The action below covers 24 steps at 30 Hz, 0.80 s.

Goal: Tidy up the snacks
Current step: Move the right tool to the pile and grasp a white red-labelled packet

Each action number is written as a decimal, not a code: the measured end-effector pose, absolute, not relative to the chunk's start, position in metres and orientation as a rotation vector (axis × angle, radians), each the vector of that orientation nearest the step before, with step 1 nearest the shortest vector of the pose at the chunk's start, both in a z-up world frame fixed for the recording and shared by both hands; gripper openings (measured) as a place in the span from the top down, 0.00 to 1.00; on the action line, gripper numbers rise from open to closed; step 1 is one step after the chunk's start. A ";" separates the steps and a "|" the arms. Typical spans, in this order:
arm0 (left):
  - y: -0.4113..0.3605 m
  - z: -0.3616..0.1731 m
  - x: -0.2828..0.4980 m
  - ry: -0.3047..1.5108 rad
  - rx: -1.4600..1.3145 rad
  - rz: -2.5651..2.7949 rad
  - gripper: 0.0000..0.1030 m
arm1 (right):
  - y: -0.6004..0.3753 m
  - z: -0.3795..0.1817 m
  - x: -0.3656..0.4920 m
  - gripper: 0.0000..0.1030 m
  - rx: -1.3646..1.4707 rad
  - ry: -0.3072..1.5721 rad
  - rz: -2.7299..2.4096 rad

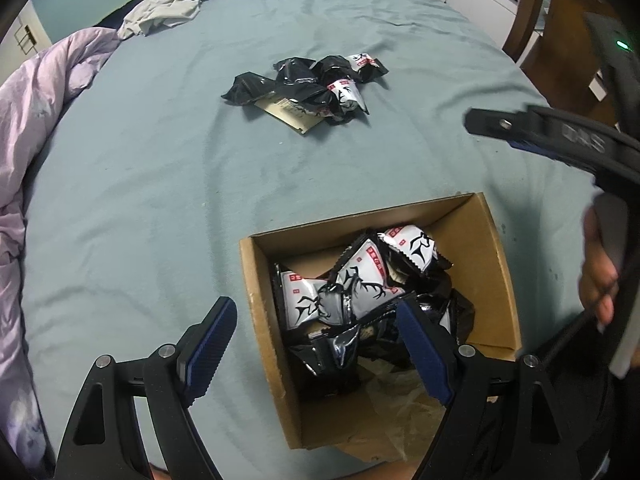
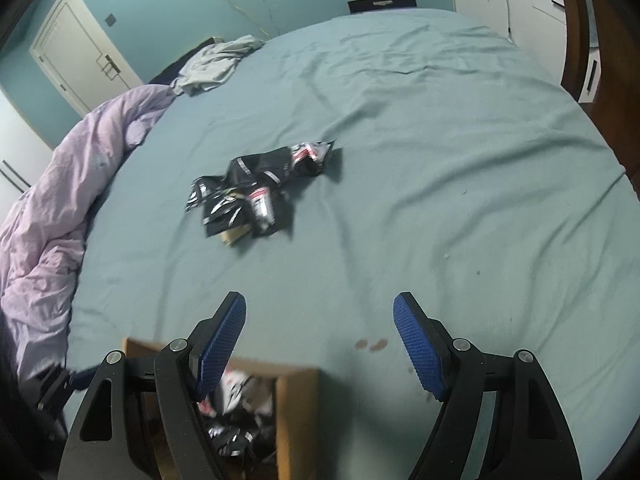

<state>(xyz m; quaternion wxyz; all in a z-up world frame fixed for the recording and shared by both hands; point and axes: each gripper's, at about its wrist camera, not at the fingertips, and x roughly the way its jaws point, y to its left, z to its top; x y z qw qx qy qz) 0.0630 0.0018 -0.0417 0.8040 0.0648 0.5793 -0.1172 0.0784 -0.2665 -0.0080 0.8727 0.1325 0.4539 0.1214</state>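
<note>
**Both grippers spread over the bed, snack packets split between box and sheet**

The left gripper (image 1: 316,312) hangs over the near part of a bed, its blue-padded fingers (image 1: 210,344) spread wide and holding nothing. Its left finger is above the teal bedsheet (image 1: 140,184); its right finger is above the open cardboard box (image 1: 500,272), which sits on the sheet at the near right of the left wrist view. Inside the box lies a jumble of black-and-white snack packets (image 1: 360,280) with a red label and an antler-like print, piled against one another on crumpled paper lining.

Farther out, near the middle of the bed, a second pile of loose snack packets (image 1: 308,84) rests on the sheet, several overlapping, with a tan flat card or sleeve (image 1: 292,116) poking out from under the near side of the pile.

The right gripper (image 2: 320,320) is also released, jaws wide apart with nothing between them, over bare sheet. In its view the box (image 2: 298,412) is at the near left, partly under its left finger, and the loose pile (image 2: 256,192) lies ahead and a little left; this view is slightly blurred. In the left wrist view the right gripper appears at the far right edge, above and beyond the box.

A lilac duvet (image 1: 36,128) is bunched along the left side, and a grey garment (image 1: 172,6) lies at the far left corner.
</note>
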 end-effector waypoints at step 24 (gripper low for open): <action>0.007 -0.046 0.081 1.286 0.034 -0.291 0.19 | -0.202 -0.049 0.196 0.27 0.154 1.008 0.417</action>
